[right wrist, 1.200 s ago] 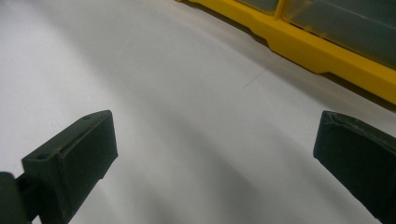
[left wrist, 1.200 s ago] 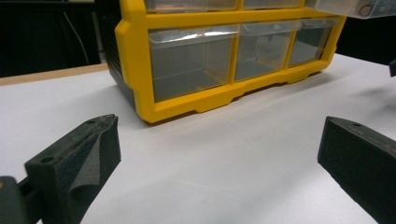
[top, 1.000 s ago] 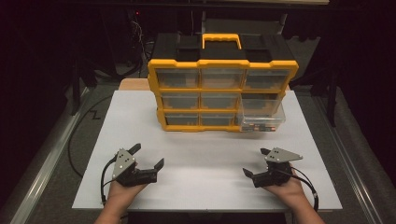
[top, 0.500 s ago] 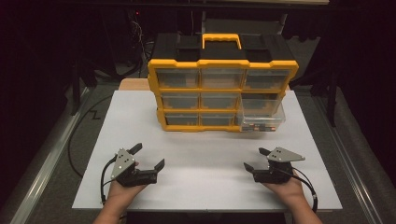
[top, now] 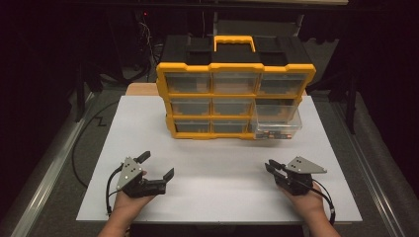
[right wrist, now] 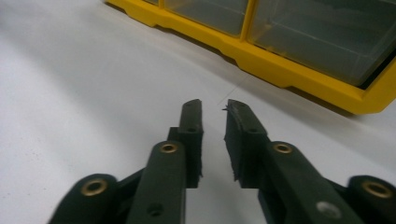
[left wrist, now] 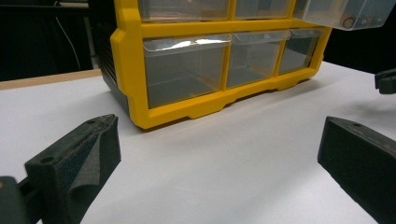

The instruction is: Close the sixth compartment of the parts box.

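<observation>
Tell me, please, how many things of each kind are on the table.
Organizer: 1
Drawers: 9
Grippers: 2 (left; right, its jaws have just been closing, nothing between them)
Total: 12

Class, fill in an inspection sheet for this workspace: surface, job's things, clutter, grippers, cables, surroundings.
Surface: white board, bare near the hands.
Job's things: yellow organizer with clear drawers; lower-right drawer pulled out, small parts inside.
Clutter: nothing seen.
Grippers: left gripper open, holding nothing; right gripper has just been closing, jaws nearly together, nothing between them.
Cables: one trails from each gripper; black cable left of board.
Surroundings: dark; metal rails along table sides.
</observation>
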A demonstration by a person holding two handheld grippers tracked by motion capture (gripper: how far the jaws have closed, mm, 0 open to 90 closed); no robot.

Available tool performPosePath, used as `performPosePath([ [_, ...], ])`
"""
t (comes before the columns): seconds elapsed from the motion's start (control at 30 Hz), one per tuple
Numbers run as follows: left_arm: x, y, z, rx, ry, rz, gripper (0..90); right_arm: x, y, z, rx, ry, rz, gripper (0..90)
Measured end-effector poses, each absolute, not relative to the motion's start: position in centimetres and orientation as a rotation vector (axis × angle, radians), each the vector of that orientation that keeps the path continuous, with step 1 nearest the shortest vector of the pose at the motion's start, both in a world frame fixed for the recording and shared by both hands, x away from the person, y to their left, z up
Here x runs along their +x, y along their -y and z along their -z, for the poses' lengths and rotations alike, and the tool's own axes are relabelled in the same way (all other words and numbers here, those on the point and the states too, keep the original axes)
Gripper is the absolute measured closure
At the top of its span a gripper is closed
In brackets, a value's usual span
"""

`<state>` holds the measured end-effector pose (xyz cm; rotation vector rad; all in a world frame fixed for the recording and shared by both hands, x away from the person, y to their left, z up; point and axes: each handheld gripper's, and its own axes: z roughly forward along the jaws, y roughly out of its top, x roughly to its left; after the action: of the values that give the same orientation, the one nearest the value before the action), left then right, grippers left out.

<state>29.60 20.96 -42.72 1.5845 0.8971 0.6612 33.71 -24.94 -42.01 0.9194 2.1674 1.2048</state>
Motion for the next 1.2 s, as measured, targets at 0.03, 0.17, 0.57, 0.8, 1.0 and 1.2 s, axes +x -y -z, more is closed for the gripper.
performPosePath([
  [0.03,29.6,-20.9,42.7,1.584,-0.895,-0.661,0.5,33.6,25.0,42.0,0.916,-2.162,-1.208,82.9],
  [0.17,29.7,-20.9,42.7,1.59,-0.894,-0.664,0.5,33.6,24.9,41.8,0.906,-2.155,-1.216,90.0],
  [0.57,29.7,-20.9,42.9,1.598,-0.903,-0.663,0.5,34.0,24.7,37.7,0.925,-2.032,-1.307,90.0],
  [0.8,29.7,-20.9,42.9,1.599,-0.902,-0.665,0.5,35.2,24.5,34.8,0.929,-1.969,-1.309,90.0],
  [1.0,29.6,-20.9,42.8,1.596,-0.899,-0.666,0.5,35.8,24.2,33.2,0.92,-1.937,-1.316,90.0],
  [1.2,29.7,-20.9,42.9,1.596,-0.899,-0.665,0.5,36.2,23.7,32.3,0.914,-1.917,-1.282,90.0],
])
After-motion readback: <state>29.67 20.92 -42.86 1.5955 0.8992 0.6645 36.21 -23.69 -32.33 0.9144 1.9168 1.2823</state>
